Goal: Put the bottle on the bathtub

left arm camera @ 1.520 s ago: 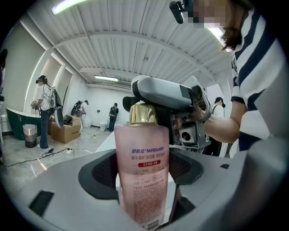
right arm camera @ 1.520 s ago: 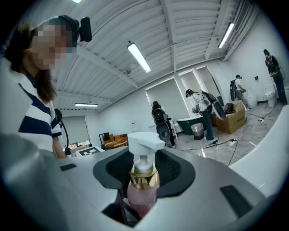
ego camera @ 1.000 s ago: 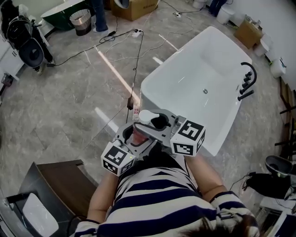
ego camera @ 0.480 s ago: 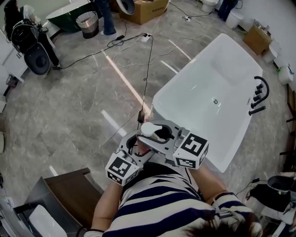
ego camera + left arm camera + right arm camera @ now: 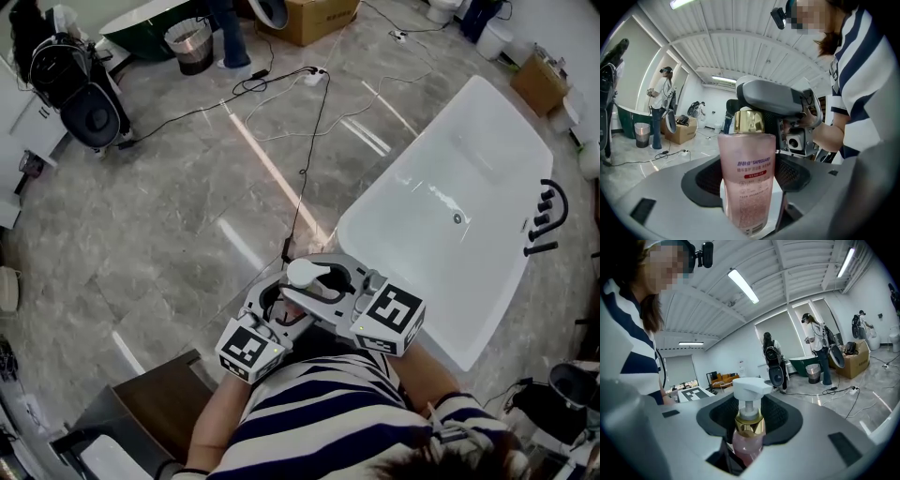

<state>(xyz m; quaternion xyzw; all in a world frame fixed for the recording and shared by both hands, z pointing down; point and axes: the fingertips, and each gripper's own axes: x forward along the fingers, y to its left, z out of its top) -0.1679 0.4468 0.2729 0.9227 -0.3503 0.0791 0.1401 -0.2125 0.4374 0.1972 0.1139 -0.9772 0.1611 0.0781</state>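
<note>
A pink pump bottle [image 5: 306, 274] with a gold collar and white pump head is held upright in front of the person's chest. My left gripper [image 5: 274, 309] is shut on its pink body [image 5: 746, 183]. My right gripper [image 5: 326, 283] faces it from the other side, shut on the bottle's upper part just under the gold collar [image 5: 749, 425]. The white bathtub [image 5: 417, 155] stands to the right on the floor, with a black faucet [image 5: 544, 220] on its far rim. The bottle is left of the tub's near corner and apart from it.
Black cables [image 5: 309, 122] run over the grey tiled floor ahead. A dark wooden cabinet [image 5: 159, 403] is at lower left. A bin [image 5: 194, 42], a cardboard box [image 5: 309, 14], a standing person's legs [image 5: 230, 37] and black equipment [image 5: 80, 94] line the far side.
Both grippers have travelled across the floor together with the bottle. The bathtub has slid right and down in the head view. The grip on the bottle looks the same.
</note>
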